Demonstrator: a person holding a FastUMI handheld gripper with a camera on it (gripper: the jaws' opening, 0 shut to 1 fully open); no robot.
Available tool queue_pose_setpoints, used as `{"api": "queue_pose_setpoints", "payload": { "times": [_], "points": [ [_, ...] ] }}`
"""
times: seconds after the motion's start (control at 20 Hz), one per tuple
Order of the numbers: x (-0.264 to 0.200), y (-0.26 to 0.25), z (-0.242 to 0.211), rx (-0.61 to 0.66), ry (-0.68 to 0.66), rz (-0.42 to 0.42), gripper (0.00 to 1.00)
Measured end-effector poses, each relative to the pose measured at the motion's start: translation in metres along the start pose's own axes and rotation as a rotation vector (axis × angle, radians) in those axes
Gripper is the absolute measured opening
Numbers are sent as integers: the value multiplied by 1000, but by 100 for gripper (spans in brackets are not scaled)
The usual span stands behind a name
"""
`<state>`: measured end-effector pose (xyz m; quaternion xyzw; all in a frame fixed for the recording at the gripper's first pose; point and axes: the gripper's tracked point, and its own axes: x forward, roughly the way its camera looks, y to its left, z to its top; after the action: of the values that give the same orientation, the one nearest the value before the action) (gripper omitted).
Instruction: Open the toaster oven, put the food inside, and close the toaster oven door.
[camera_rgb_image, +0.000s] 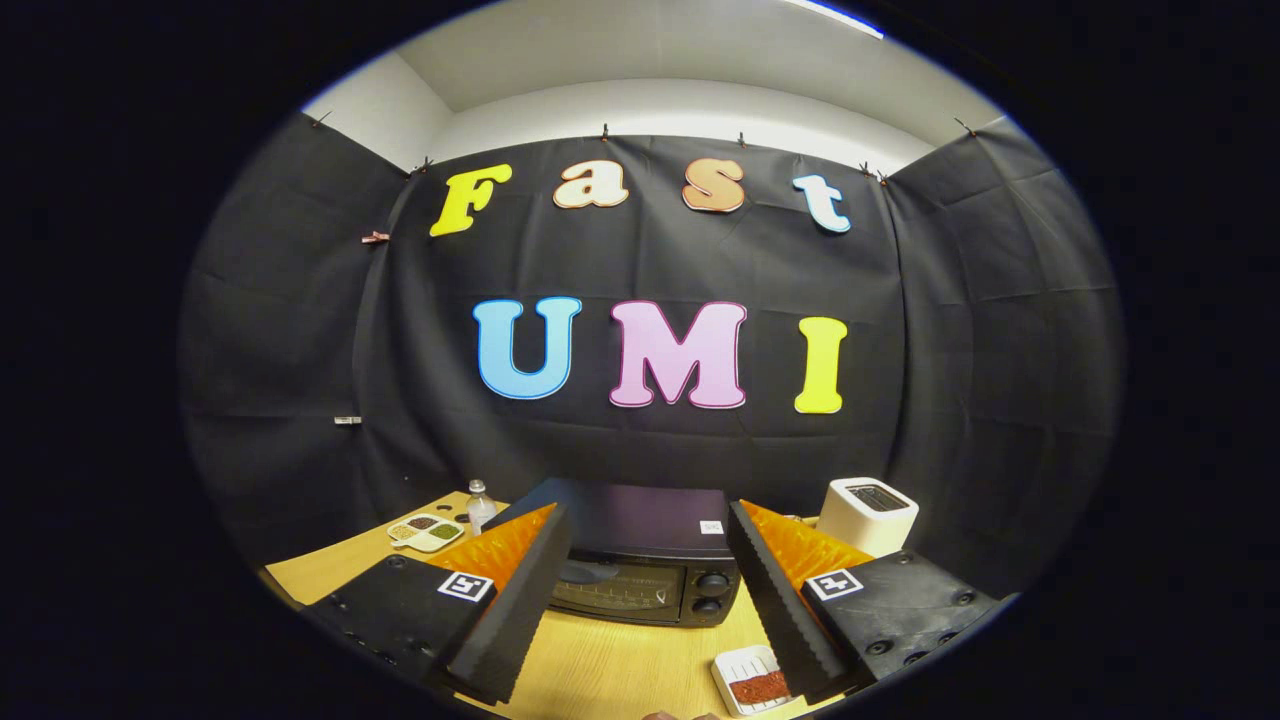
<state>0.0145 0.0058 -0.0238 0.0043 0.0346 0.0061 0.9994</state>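
Observation:
A black toaster oven stands on the wooden table, beyond and between my fingers, with its glass door shut and two knobs on its right side. A white dish holding a reddish-brown piece of food lies on the table near me, beside the inner edge of the right finger. My gripper is held above the table with its fingers wide apart and nothing between them. It touches neither the oven nor the dish.
A white slot toaster sits to the right of the oven. To the oven's left are a small water bottle and a divided plate with several foods. Black cloth walls close in the table behind.

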Motion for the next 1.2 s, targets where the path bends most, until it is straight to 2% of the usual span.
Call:
{"api": "queue_pose_setpoints", "payload": {
  "times": [0.3, 0.7, 1.2],
  "points": [
    [27, 18, -17, -1, 43, 24, 97],
    [92, 41, -61, -23, 140, 43, 97],
    [164, 75, -139, -22, 263, 59, 98]
  ]
}}
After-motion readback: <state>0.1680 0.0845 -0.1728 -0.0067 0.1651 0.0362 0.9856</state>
